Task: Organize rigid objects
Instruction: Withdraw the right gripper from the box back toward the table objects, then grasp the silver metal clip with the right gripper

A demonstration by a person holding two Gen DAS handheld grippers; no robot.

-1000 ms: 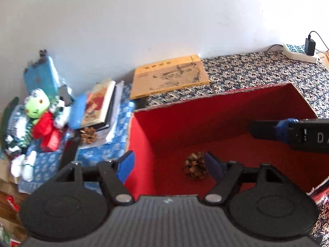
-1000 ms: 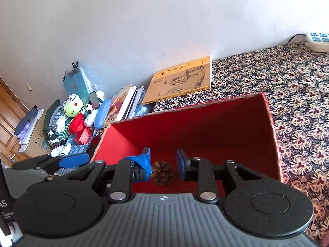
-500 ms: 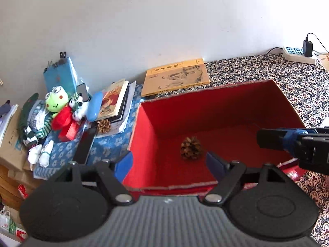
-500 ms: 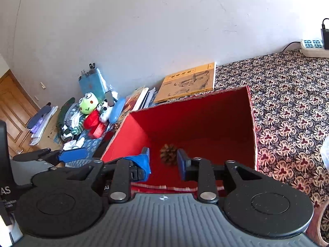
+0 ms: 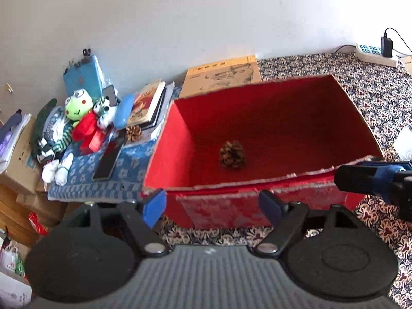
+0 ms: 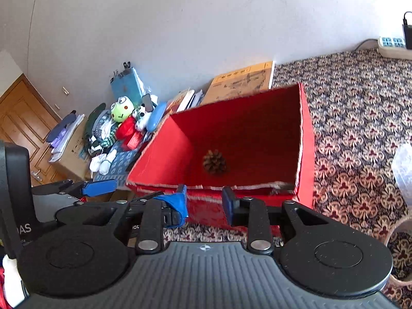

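Your left tongs [image 5: 212, 204] are spread wide and your right tongs [image 6: 204, 202] part open, both holding nothing, just before the red box [image 5: 270, 207]; one pine cone [image 5: 232, 154] lies inside, another [image 5: 134, 132] beside the books [image 5: 148, 105]

The print on the yellow book [image 5: 223, 75] is too small to read. In the left wrist view the frame's right edge cuts off a white object [image 5: 405, 144] and most of the right gripper [image 5: 373, 179], so how its jaws stand there cannot be told. The left gripper [image 6: 99, 187] shows only one blue finger in the right wrist view. A phone [image 5: 111, 94] stands half hidden behind the plush toys [image 5: 85, 118].
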